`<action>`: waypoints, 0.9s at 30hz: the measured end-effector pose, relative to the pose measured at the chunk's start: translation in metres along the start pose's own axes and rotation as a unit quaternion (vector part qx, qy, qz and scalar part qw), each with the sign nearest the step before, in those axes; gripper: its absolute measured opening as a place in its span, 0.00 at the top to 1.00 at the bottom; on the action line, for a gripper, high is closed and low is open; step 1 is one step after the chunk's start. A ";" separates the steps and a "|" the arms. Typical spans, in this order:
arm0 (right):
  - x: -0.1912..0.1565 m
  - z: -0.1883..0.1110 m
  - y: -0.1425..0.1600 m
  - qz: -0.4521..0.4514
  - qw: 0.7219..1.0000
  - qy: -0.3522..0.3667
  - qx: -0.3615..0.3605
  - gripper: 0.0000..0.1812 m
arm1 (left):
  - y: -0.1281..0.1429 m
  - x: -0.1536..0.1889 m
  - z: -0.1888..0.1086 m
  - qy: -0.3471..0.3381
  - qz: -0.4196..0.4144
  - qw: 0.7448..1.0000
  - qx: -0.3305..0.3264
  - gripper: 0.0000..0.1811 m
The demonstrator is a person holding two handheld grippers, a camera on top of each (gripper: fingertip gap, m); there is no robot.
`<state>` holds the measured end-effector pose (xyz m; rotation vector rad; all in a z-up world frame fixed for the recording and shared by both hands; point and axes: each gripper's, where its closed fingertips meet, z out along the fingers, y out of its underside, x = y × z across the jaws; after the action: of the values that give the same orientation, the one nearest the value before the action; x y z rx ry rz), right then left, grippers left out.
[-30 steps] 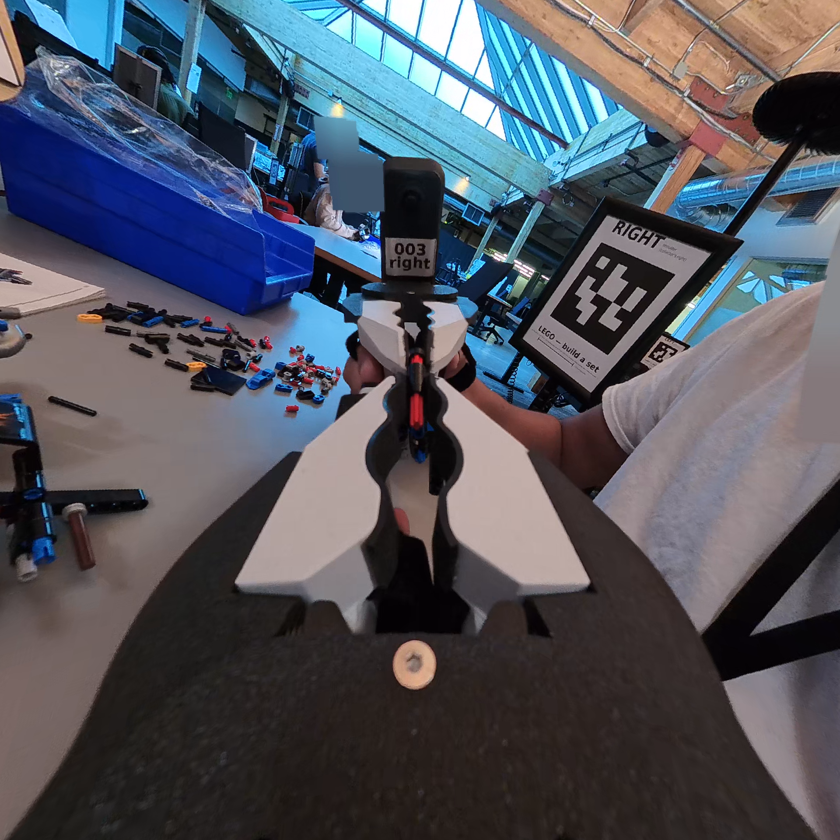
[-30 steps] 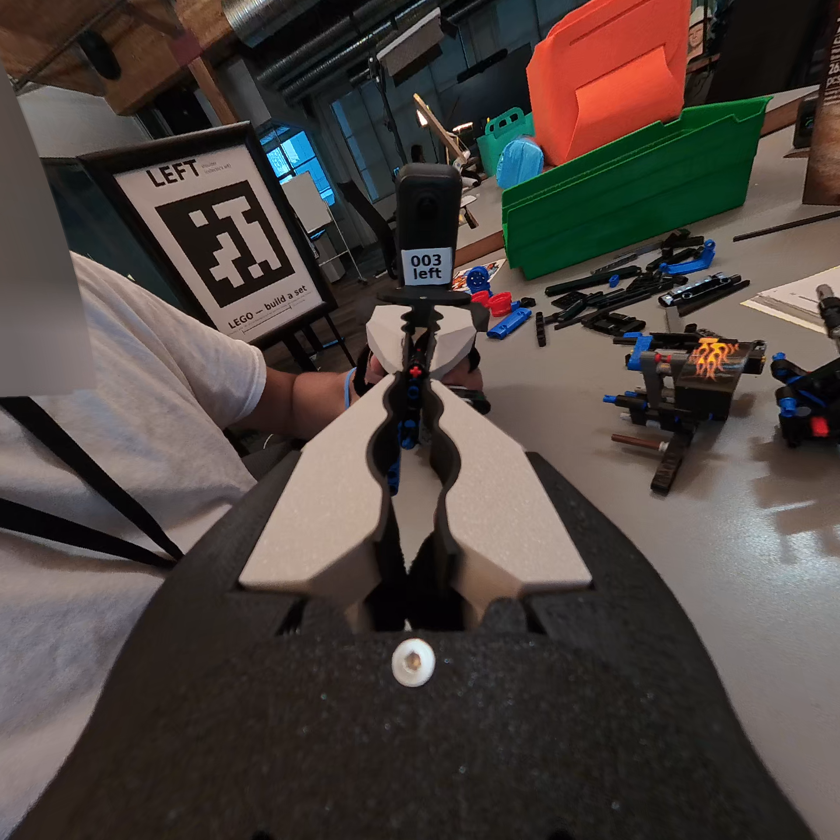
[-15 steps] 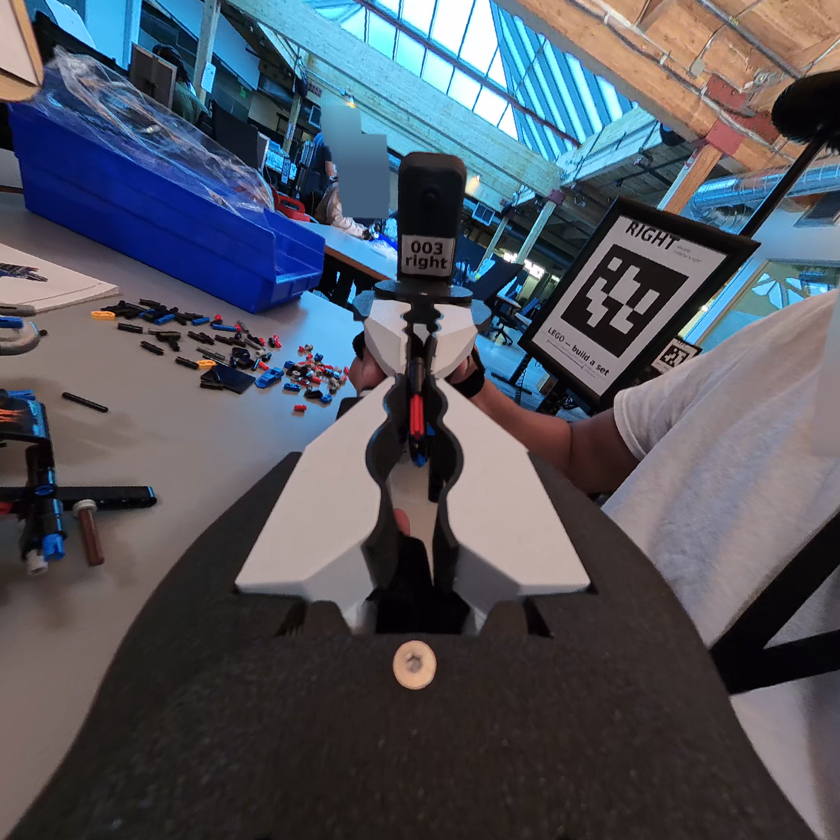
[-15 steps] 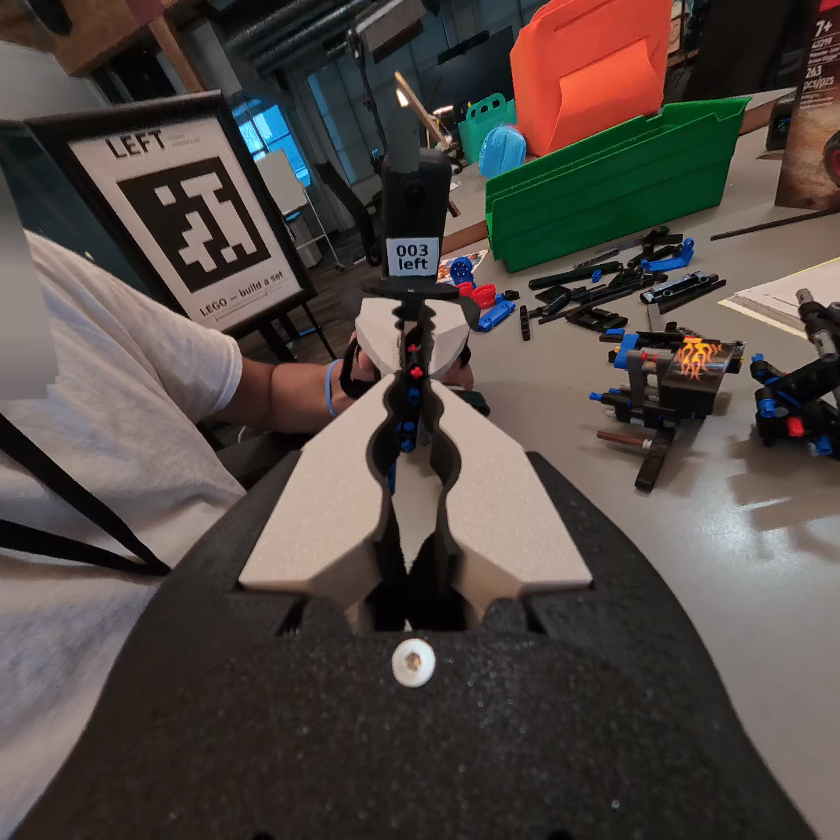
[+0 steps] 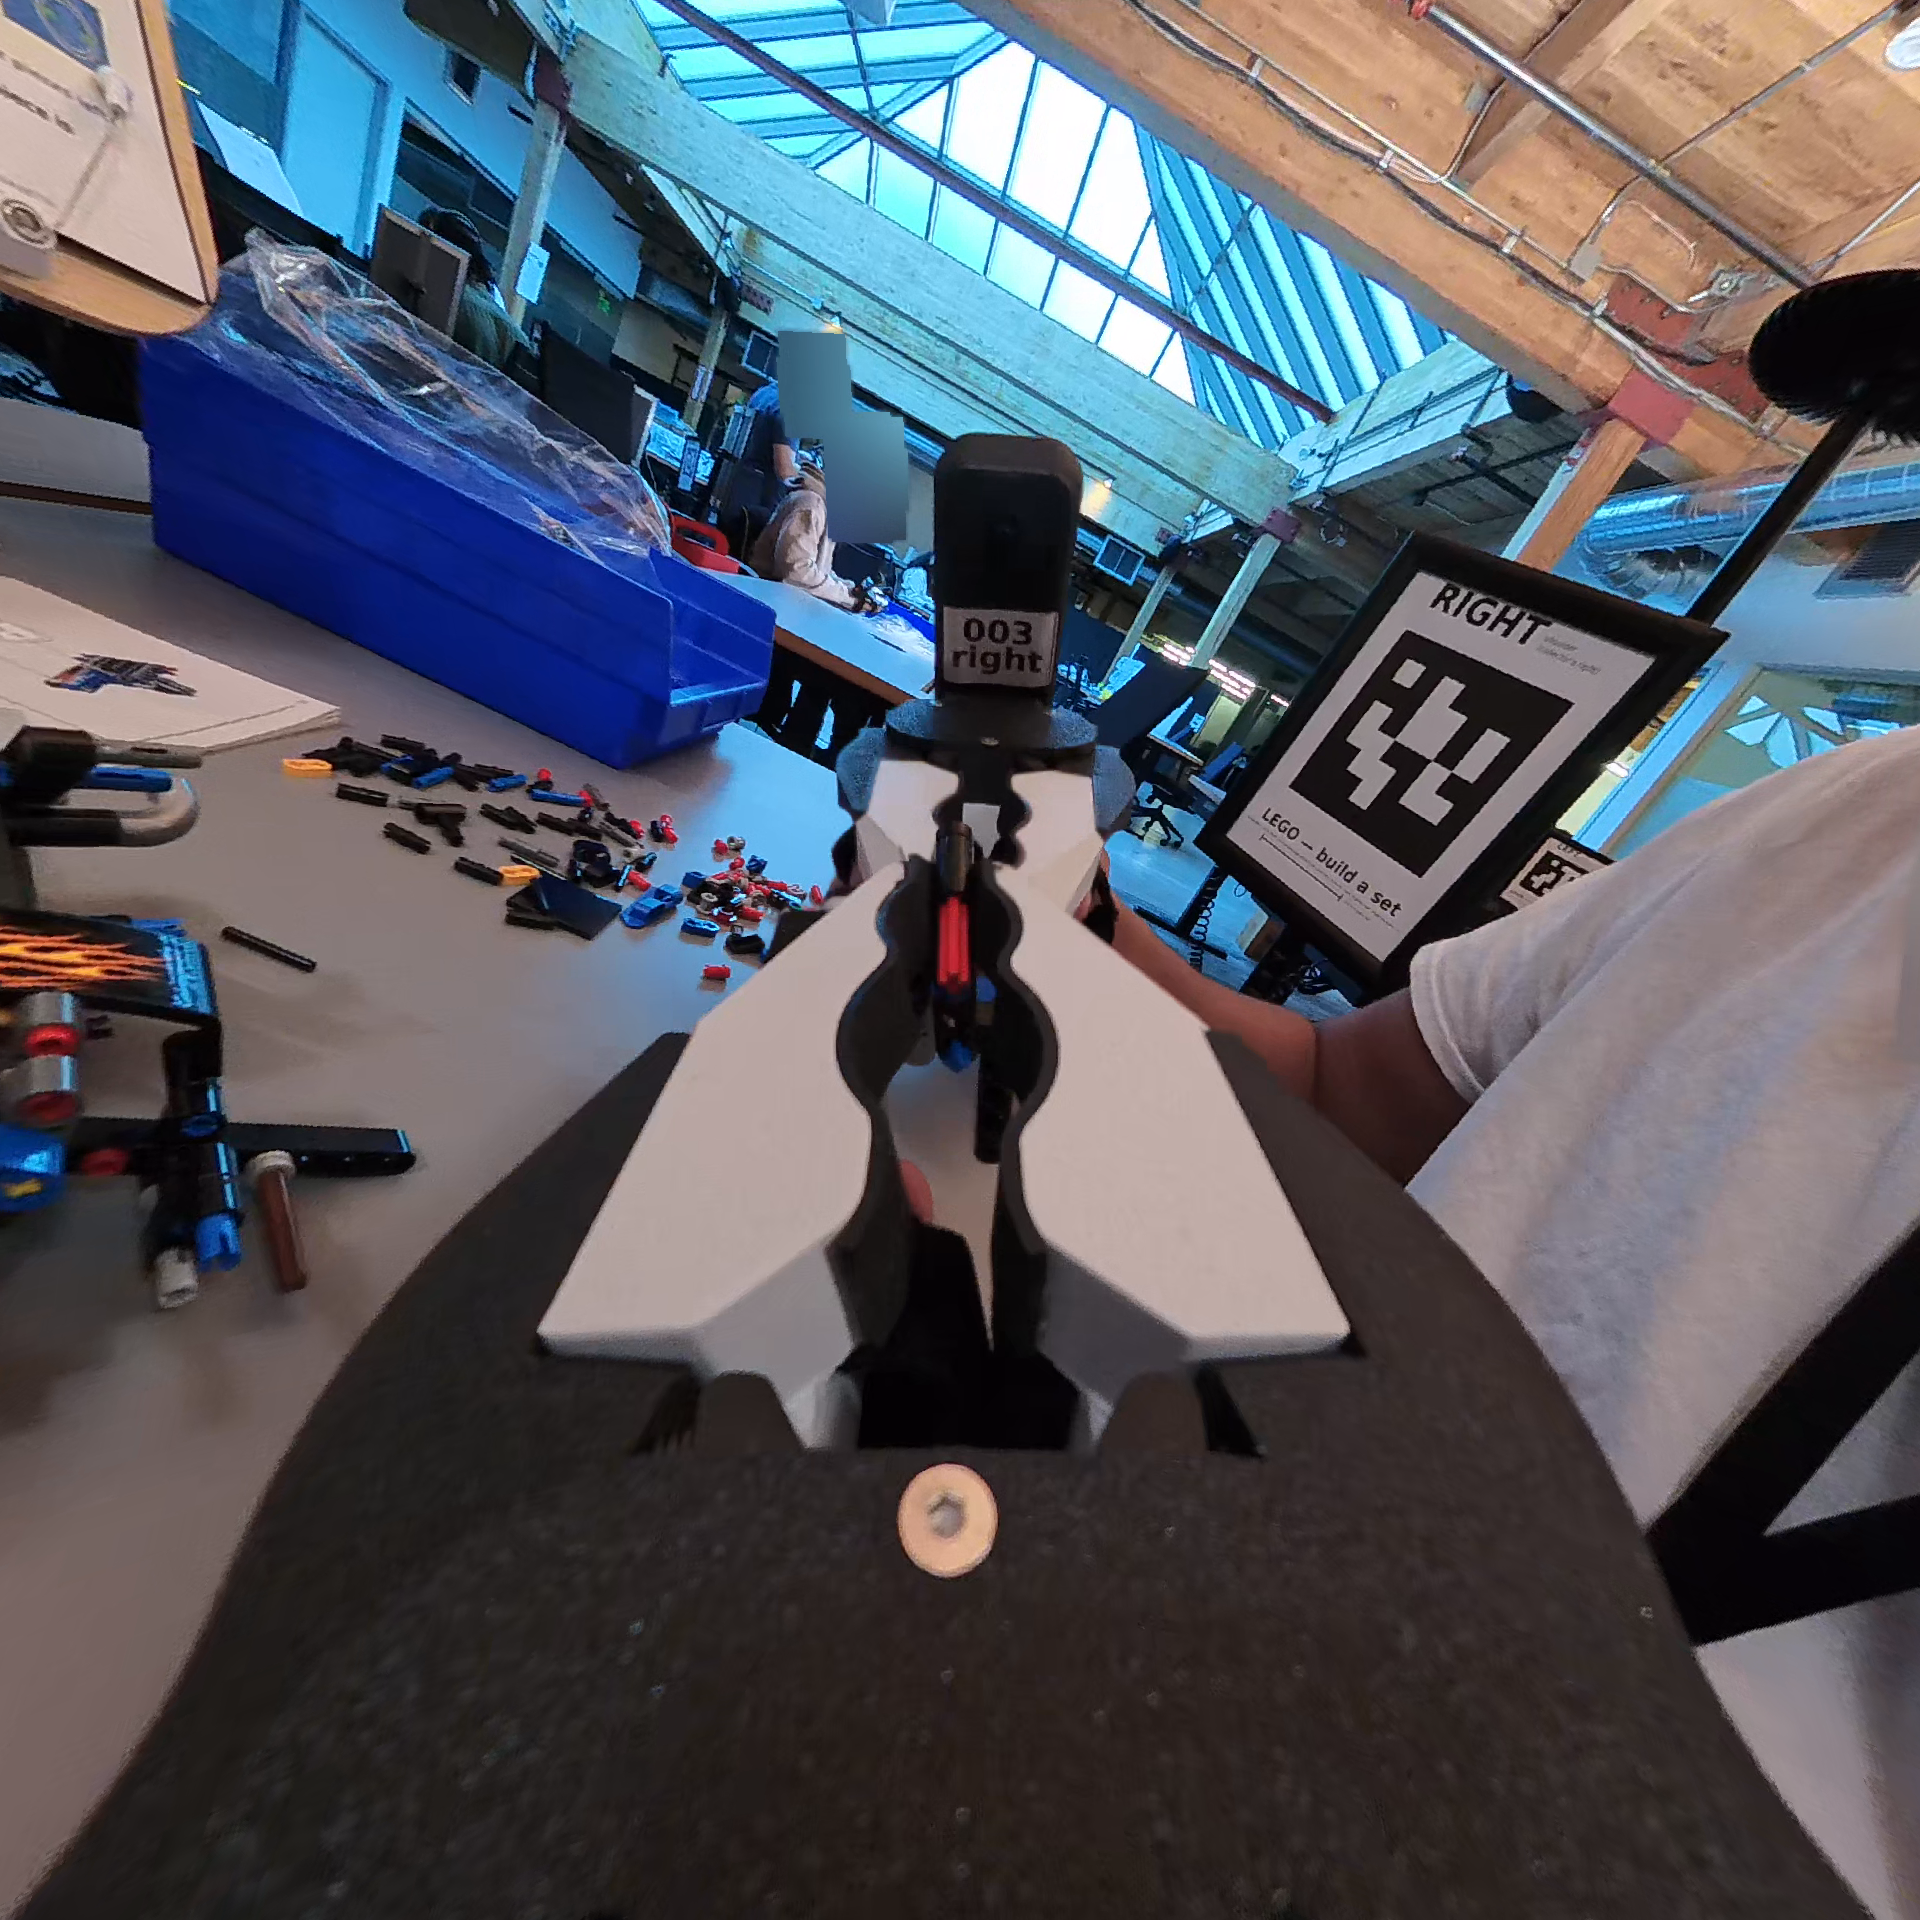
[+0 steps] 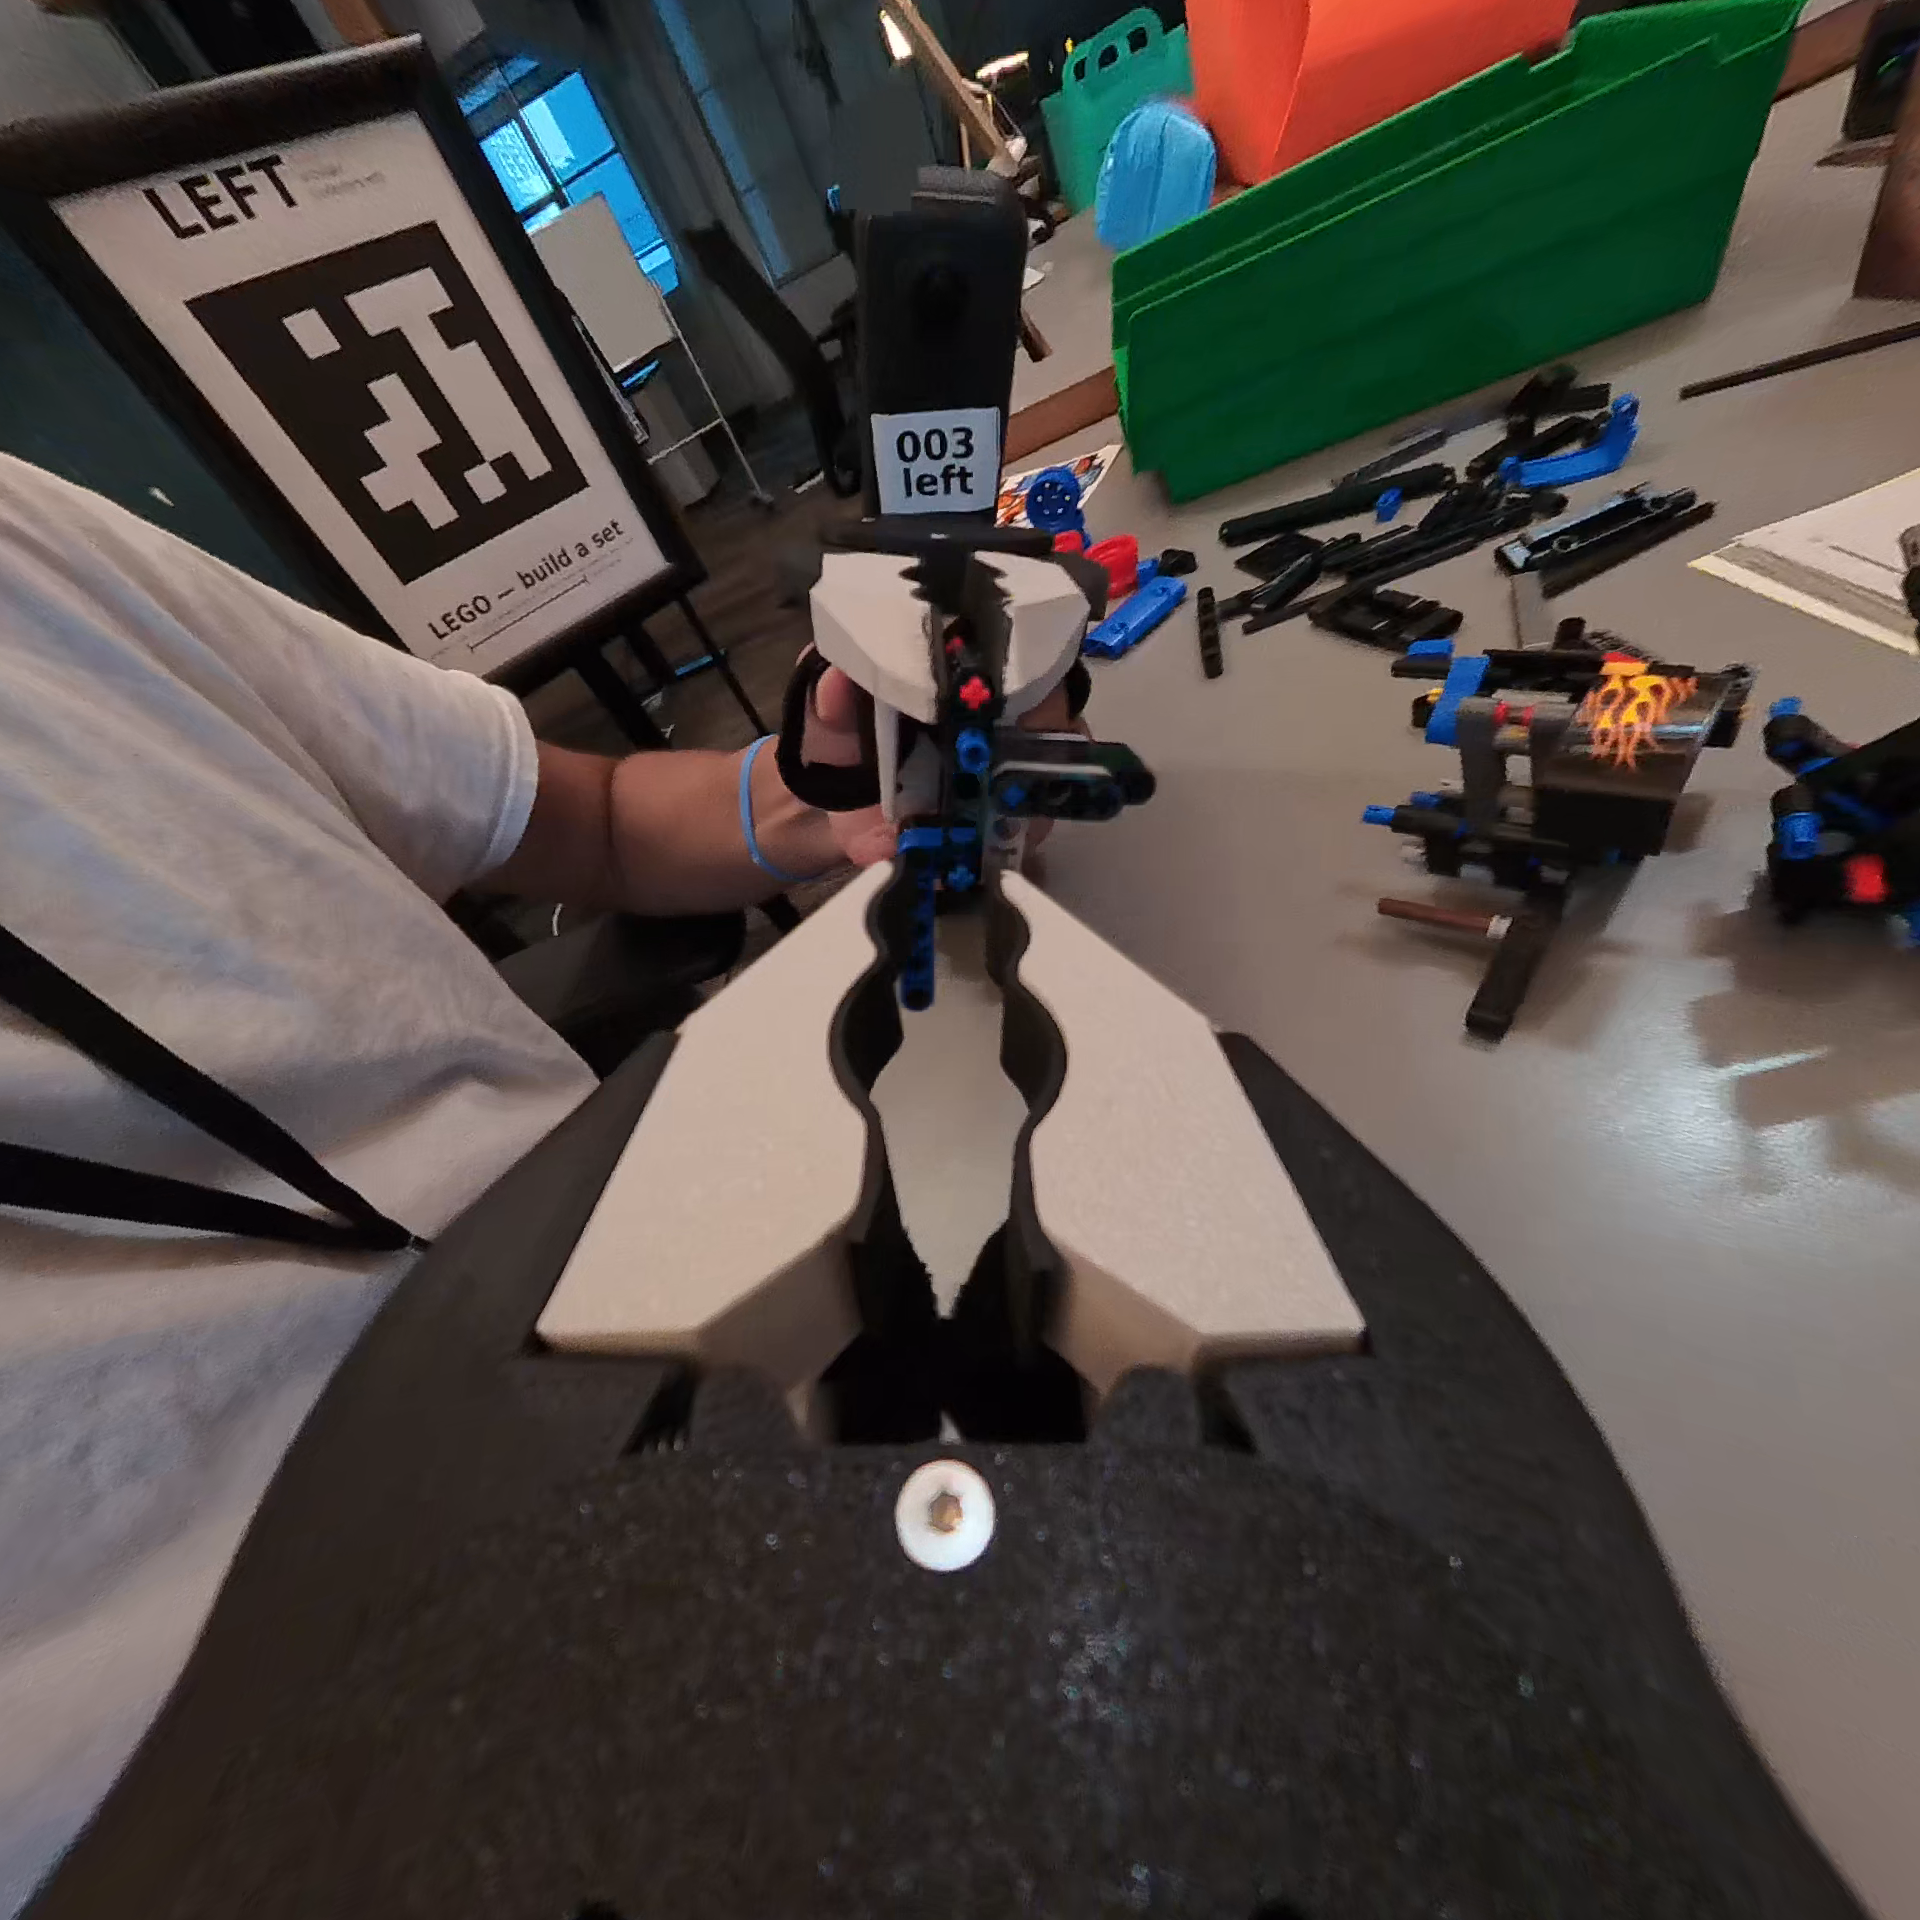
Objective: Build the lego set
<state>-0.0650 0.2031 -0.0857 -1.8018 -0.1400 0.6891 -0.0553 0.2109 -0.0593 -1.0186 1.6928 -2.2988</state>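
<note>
A small black lego assembly (image 5: 951,956) with red and blue pins is held in the air between the two grippers, over the near table edge. My left gripper (image 5: 961,878) is shut on it. In the right wrist view the assembly (image 6: 971,748) hangs from the left gripper (image 6: 961,665), with a short black beam sticking out to the right. My right gripper (image 6: 948,881) faces the left one. Its jaws stand slightly apart around the blue lower end of the assembly. It also shows in the left wrist view (image 5: 977,821).
A partial build with a flame sticker (image 6: 1558,758) and another black-blue subassembly (image 6: 1839,831) lie on the grey table (image 6: 1455,1195). Loose small parts (image 5: 582,852), a blue bin (image 5: 447,582), a green bin (image 6: 1403,291) and a booklet (image 5: 135,675) lie farther back. The person's white shirt (image 6: 208,831) is close by. The grippers are tip to tip, or close to it.
The right gripper's jaws have widened a little and the assembly sits farther out toward its tips. In the right wrist view the left gripper now sits higher and farther off.
</note>
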 end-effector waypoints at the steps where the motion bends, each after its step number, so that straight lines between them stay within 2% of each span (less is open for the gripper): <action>1: 0.002 0.000 -0.001 -0.005 1.000 0.009 0.003 0.96 | -0.001 -0.001 0.000 -0.003 0.001 1.000 0.003 0.98; 6: 0.004 0.000 -0.005 0.008 1.000 0.007 0.021 0.97 | -0.004 -0.004 -0.001 -0.018 0.007 1.000 0.014 0.97; 7: 0.004 0.000 -0.006 0.015 1.000 0.003 0.027 0.97 | -0.006 -0.006 -0.002 -0.026 0.008 0.999 0.018 0.94; 8: 0.005 -0.001 -0.010 0.019 0.999 0.004 0.041 0.97 | -0.008 -0.011 -0.005 -0.043 0.011 0.999 0.025 0.86; 10: 0.005 -0.005 -0.019 0.032 0.997 0.000 0.066 0.97 | -0.010 -0.018 -0.010 -0.066 0.011 0.997 0.026 0.77; 12: 0.010 -0.006 -0.023 0.034 0.996 0.020 0.079 0.97 | -0.004 -0.014 -0.005 -0.047 -0.004 0.999 0.009 0.76; 16: 0.009 -0.003 -0.027 0.033 0.995 0.029 0.086 0.97 | 0.012 -0.006 0.007 -0.014 -0.040 0.999 -0.025 0.82; 18: 0.009 -0.003 -0.029 0.035 0.994 0.036 0.093 0.97 | 0.012 -0.004 0.008 -0.001 -0.053 0.998 -0.019 0.89; 20: 0.009 -0.003 -0.030 0.039 0.993 0.034 0.102 0.97 | 0.011 -0.002 0.008 0.008 -0.063 0.998 -0.010 0.90; 21: 0.011 -0.003 -0.030 0.044 0.993 0.036 0.104 0.97 | 0.011 0.003 0.008 0.026 -0.068 0.997 -0.009 0.96; 27: 0.013 -0.003 -0.026 0.068 0.989 0.006 0.132 0.97 | 0.013 0.001 0.009 0.030 -0.078 0.996 -0.015 0.97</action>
<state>-0.0465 0.2147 -0.0664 -1.5696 0.0800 0.7554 -0.0550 0.1984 -0.0691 -1.1378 1.7315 -2.4299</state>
